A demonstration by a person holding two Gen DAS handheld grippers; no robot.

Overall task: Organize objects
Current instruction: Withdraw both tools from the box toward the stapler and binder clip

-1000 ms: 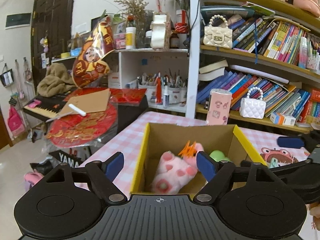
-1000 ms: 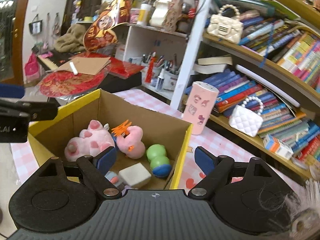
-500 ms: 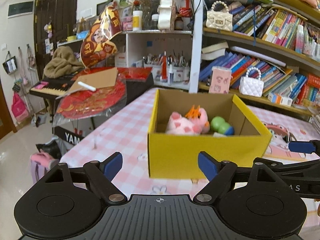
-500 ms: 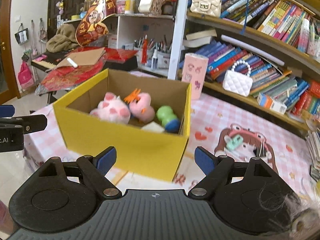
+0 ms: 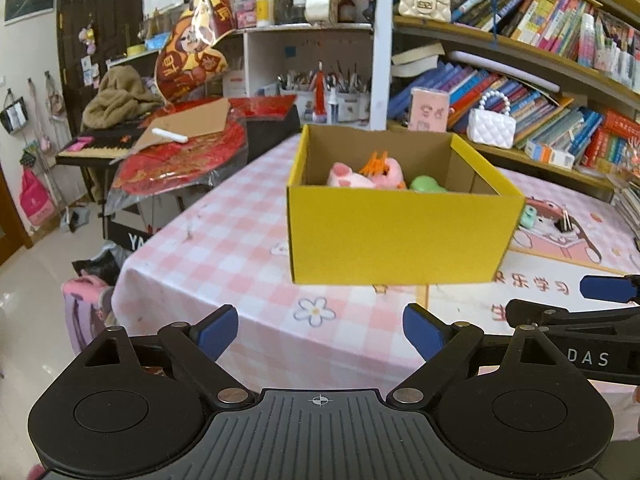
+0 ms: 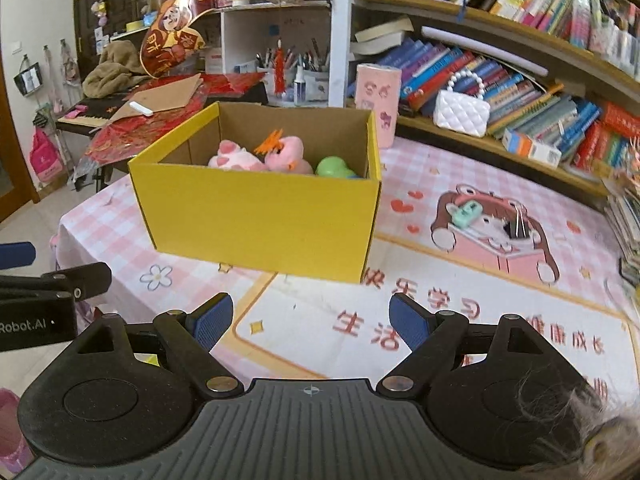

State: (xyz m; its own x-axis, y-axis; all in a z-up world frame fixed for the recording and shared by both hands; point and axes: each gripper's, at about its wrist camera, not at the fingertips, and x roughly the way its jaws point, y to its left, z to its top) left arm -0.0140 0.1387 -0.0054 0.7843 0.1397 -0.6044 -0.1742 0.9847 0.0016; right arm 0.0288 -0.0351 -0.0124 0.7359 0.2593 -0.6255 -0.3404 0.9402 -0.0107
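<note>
A yellow cardboard box stands on the pink checked tablecloth; it also shows in the right wrist view. Inside it lie a pink plush pig, a pink toy with an orange crest and a green toy. My left gripper is open and empty, well back from the box near the table's front edge. My right gripper is open and empty, also back from the box. The right gripper shows at the right of the left wrist view.
A small green object and a black clip lie on the cartoon mat right of the box. A pink cylinder and a white quilted purse stand by the bookshelf behind. A keyboard and red decorations sit left.
Both grippers have pulled back and away from the box, from above its opening to the table's front edge. The box and its toys stay put.
</note>
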